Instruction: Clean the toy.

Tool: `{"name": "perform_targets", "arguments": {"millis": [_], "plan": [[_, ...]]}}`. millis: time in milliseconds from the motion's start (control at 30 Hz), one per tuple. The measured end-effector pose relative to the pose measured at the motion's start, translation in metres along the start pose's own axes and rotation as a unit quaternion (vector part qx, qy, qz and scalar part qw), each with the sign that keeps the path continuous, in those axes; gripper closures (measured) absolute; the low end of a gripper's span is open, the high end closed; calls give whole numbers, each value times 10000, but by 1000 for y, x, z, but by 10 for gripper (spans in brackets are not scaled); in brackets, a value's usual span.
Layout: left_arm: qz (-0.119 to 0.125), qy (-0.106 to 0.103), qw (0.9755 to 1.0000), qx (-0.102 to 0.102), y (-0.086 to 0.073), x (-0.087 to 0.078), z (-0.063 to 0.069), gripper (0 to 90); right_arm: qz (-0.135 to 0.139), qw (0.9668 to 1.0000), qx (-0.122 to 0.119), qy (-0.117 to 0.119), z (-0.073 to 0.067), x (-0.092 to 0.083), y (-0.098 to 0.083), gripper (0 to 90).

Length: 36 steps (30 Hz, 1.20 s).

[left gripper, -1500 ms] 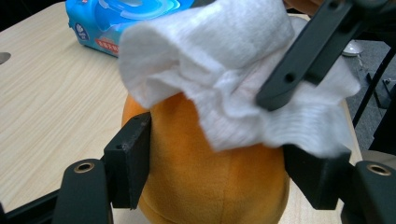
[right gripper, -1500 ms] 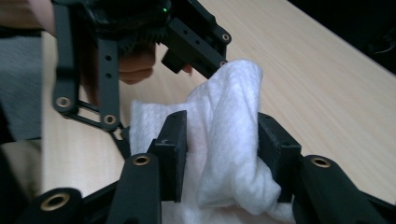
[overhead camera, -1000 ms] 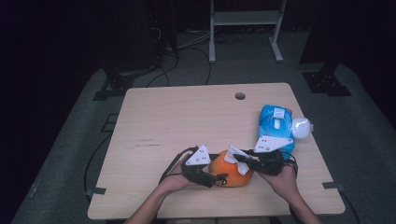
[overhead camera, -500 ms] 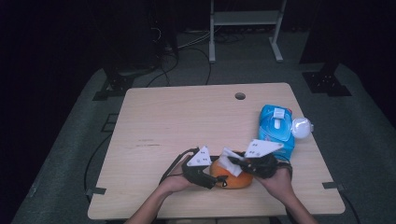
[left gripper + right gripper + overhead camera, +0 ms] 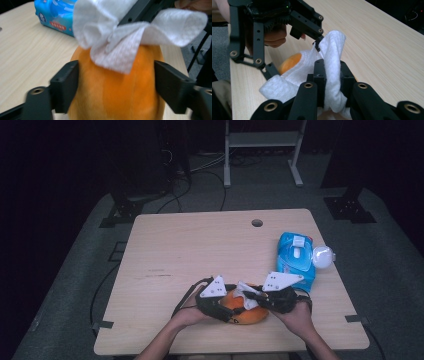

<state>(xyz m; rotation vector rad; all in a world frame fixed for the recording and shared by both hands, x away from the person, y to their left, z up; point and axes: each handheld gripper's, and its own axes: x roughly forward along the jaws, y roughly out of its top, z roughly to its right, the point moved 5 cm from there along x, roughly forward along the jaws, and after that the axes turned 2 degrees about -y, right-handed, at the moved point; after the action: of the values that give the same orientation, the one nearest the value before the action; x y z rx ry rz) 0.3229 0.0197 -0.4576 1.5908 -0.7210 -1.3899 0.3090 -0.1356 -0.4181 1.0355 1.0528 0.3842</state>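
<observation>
An orange rounded object [image 5: 248, 314] lies near the table's front edge. My left gripper [image 5: 232, 312] has a jaw against each side of it [image 5: 117, 95]; these jaws have just been opening a little, with the object still between them and touching both. My right gripper [image 5: 252, 296] is shut on a crumpled white wipe [image 5: 332, 50]. The wipe [image 5: 120, 42] rests on top of the orange object, whose skin [image 5: 289, 62] peeks out beneath it.
A blue pack of wipes [image 5: 295, 262] lies at the table's right side, with a white ball [image 5: 322, 256] touching its right edge. A round cable hole [image 5: 257, 223] sits near the far edge of the wooden table [image 5: 200, 250].
My right gripper with the wipe has shifted slightly left and nearer over the orange object. The left gripper has stayed where it was.
</observation>
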Motion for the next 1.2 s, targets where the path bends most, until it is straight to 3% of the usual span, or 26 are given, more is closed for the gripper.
{"name": "perform_targets", "arguments": {"millis": [333,433,500,600,700,900,1000,1133,1200], "plan": [[19,0,9998,-186,-7,-6,-8,284,-1,9984,552,-113,29,-19,-22,794],[23,23,9998,-203,-8,-5,-8,283,36,9976,692,-50,30,-21,-24,794],[27,55,9997,-218,-7,-3,-8,280,105,9979,638,-8,26,-20,-19,795],[80,123,9994,-305,-7,-2,-9,280,233,9977,574,283,15,-18,-11,794],[72,112,9996,-254,-8,-3,-9,280,151,9988,394,262,9,-14,-10,794],[106,79,9993,-344,-8,-3,-10,282,114,9968,779,124,30,-20,-23,795],[51,148,9998,-112,-5,0,-5,274,162,9966,792,181,27,-19,-21,795],[-25,197,9996,191,0,5,6,266,176,9980,491,359,9,-10,-9,794],[-14,188,9997,159,0,3,5,267,104,9989,364,278,7,-9,-7,794]]}}
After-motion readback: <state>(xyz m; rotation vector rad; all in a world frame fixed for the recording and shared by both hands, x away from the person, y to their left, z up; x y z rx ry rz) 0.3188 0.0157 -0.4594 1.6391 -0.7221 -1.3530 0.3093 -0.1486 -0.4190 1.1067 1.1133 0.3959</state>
